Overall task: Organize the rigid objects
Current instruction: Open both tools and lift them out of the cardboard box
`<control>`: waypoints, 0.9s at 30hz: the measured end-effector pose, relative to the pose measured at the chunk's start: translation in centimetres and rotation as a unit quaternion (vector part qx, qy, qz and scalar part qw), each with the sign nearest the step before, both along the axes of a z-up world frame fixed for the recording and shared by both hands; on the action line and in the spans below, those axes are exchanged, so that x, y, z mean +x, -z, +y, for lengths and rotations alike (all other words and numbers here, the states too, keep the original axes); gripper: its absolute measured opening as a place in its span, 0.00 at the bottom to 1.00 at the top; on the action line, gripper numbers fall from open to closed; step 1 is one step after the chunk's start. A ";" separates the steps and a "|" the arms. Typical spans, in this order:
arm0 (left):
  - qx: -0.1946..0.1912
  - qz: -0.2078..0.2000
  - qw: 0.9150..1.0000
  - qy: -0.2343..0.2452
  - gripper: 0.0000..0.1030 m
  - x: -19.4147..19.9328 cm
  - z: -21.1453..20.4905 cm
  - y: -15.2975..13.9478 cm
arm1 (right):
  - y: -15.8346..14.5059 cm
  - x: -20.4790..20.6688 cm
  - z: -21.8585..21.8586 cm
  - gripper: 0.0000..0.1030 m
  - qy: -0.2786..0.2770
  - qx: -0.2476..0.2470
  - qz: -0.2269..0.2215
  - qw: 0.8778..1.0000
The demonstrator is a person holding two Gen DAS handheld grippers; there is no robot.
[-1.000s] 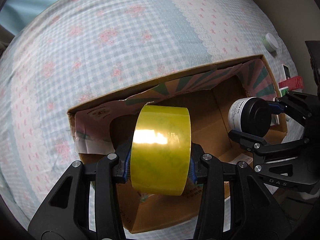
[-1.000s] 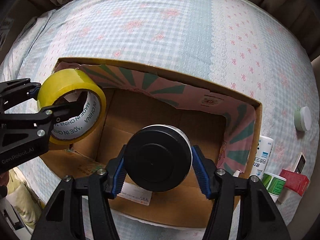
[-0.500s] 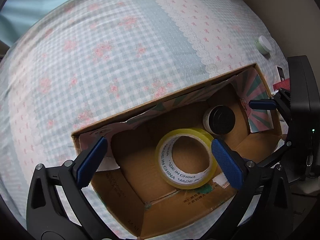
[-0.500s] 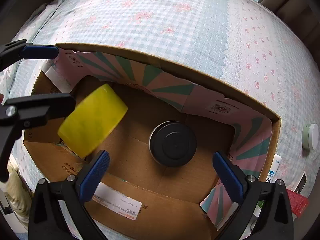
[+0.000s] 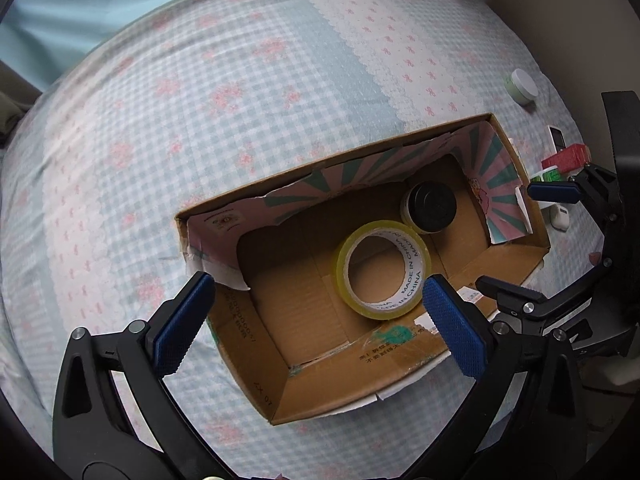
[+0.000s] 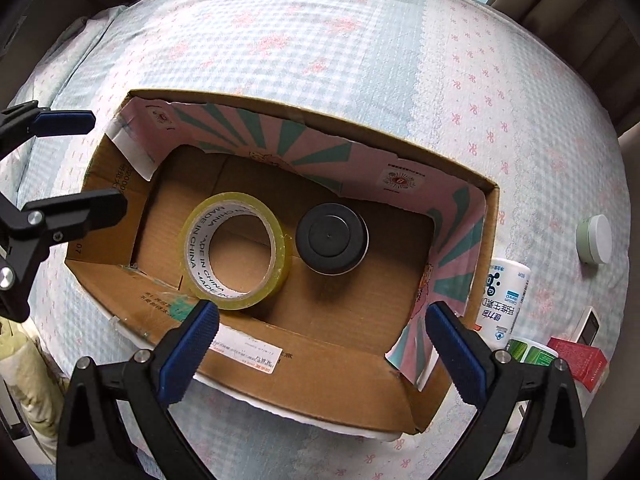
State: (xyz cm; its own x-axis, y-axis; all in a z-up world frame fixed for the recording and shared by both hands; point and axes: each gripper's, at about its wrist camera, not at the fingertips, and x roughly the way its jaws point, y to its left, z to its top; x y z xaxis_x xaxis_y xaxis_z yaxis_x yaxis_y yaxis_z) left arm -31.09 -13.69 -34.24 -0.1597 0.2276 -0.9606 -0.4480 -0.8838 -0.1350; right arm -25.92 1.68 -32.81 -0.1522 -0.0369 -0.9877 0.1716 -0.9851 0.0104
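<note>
Nearest the lens, the right gripper [image 6: 320, 344] hangs with its jaws spread wide and nothing between them, poised above the near wall of the cardboard box [image 6: 304, 384]. The left gripper [image 5: 316, 316] is likewise released and empty, over the box's near-left corner.

Inside the box, on its floor, the yellow tape roll [image 6: 234, 250] lies flat at about 10 o'clock from the right gripper, hole facing up. Touching or just beside it, at roughly 12 o'clock, stands the black-lidded jar [image 6: 332, 238], upright. Both look rigid. The roll is probably light and slick on its outer band, so a hold across its rim, or one finger through the hole, seems safest. The jar looks heavier for its size, with a smooth lid; squeezing its round sides below the lid should hold better than pinching the lid alone.

Outside the box at 2 to 3 o'clock, on the checked bedspread [image 6: 320, 40], lie more items: a white bottle [image 6: 504, 300] against the box wall, a green-labelled container [image 6: 530, 354], a red box [image 6: 580, 362] and, farthest, a small round pot [image 6: 594, 240]. The bottle, being cylindrical, may roll; grip it across its middle.
</note>
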 end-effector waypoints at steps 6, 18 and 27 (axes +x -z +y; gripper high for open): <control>-0.001 0.021 0.999 -0.024 1.00 2.4 -1.4 -3.4 | -3.1 1.8 1.3 1.00 0.017 -0.007 0.002 1.000; -0.012 0.069 0.991 -0.117 1.00 8.6 -1.4 -9.9 | -8.5 8.5 3.3 1.00 0.089 -0.019 0.084 0.992; 0.031 0.043 0.985 -0.166 1.00 14.5 4.8 -12.2 | -12.7 16.3 11.8 1.00 0.128 -0.025 0.136 0.982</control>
